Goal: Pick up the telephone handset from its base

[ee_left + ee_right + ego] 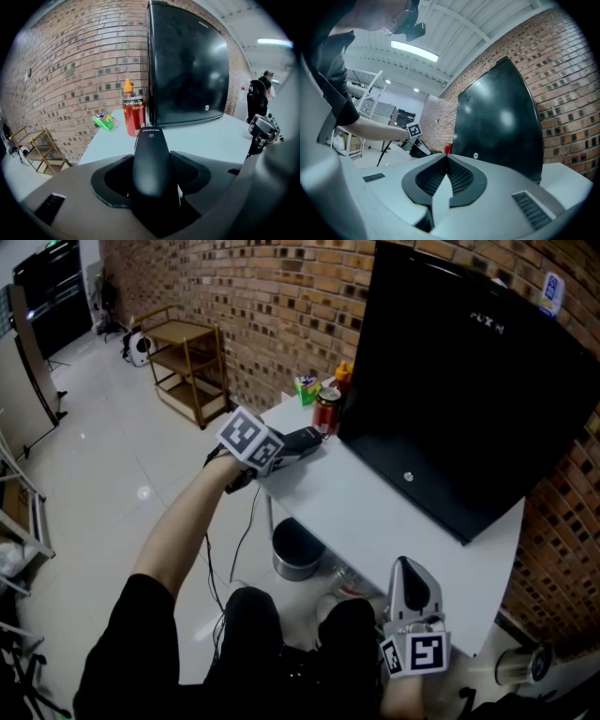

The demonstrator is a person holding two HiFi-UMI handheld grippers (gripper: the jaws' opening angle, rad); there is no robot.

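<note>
**Left gripper view: handset's in the jaws**

We've got the left gripper clamped on the black telephone handset at the worktop's left corner, near the red can. We can't see the base. Our right gripper sits by the near edge, jaws pressed together on nothing.

Faint lettering near the tip of the handset and on the black panel is too blurred to read.
</note>
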